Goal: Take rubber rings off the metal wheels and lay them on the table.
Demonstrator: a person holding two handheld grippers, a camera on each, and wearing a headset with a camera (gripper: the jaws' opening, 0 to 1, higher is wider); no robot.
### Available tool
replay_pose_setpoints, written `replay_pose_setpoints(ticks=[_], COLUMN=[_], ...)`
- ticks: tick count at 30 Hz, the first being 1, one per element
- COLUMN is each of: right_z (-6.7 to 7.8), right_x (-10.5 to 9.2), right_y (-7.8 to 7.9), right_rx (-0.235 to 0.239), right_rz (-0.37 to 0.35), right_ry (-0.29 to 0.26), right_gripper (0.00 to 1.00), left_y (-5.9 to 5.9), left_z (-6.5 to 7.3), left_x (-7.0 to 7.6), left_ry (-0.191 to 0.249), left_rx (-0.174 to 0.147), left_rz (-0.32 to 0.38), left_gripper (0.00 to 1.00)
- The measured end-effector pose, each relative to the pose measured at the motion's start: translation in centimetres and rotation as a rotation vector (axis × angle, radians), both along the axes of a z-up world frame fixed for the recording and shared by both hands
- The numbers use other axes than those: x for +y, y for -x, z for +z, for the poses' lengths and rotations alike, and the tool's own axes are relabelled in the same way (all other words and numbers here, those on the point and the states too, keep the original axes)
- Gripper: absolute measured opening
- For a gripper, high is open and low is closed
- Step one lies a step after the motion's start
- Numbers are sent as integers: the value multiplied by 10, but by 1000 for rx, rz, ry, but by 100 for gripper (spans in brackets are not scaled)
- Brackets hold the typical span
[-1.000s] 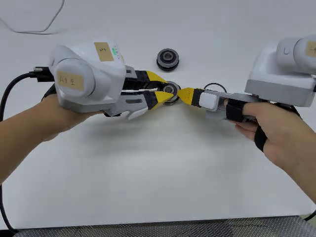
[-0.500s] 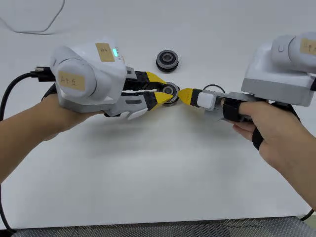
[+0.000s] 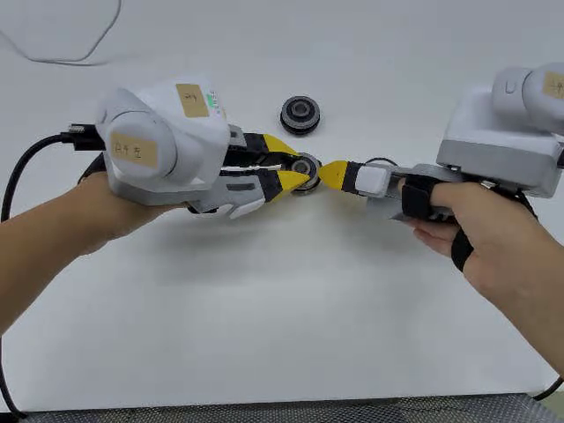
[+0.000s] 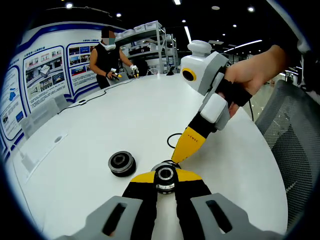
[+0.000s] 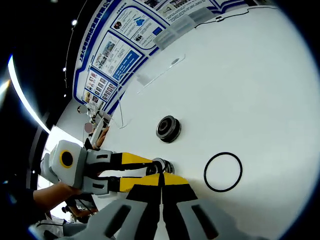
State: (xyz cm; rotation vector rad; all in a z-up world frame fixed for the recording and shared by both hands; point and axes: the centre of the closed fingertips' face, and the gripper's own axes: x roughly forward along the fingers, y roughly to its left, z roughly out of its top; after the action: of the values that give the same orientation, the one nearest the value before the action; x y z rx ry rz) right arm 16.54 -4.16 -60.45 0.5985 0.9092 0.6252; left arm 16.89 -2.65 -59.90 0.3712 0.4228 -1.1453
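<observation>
1. Metal wheel, the one being worked on, sat clamped between the yellow tips of the left gripper, over the middle of the table. Whether it touched the top I could not tell.
2. In the left gripper view that wheel showed face-on between the two closed-in jaws, with a dark band around its rim.
3. The right gripper came in from the opposite side, its jaws pressed together to one yellow point that touched the wheel's edge. Whether they nipped any rubber I could not tell.
4. In the right gripper view its jaws met with only a thin line between them, just below the wheel.
5. One black ring lay flat and loose on the table, just beside the right gripper and apart from the held wheel.
6. A second wheel stood free toward the far edge, near the left gripper's tips but touching nothing.
7. A left hand and a right hand held the grippers.
8. A thin cable curled near the far left corner.
9. A person stood at the table's distant end.
</observation>
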Motion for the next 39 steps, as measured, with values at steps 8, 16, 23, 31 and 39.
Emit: replay_pose_setpoints(ticks=[8,16,23,31,39], right_z=[2,4,6,9,10], right_x=[3,5,9,12,12], right_y=[1,2,2,2,3], right_rx=[14,19,21,12,-2], right_rz=[3,11,18,32,42], right_ry=[-26,-39,-52,-49,-41], right_gripper=[0,0,0,0,0], left_y=[0,-1,-1,-1,0], left_z=[0,0,-1,-1,0], left_x=[0,0,0,0,0], left_ry=[2,2,1,2,2], left_rx=[0,1,2,0,-3], left_rz=[-2,-3,-3,-4,-6], left_gripper=[12,12,12,12,12])
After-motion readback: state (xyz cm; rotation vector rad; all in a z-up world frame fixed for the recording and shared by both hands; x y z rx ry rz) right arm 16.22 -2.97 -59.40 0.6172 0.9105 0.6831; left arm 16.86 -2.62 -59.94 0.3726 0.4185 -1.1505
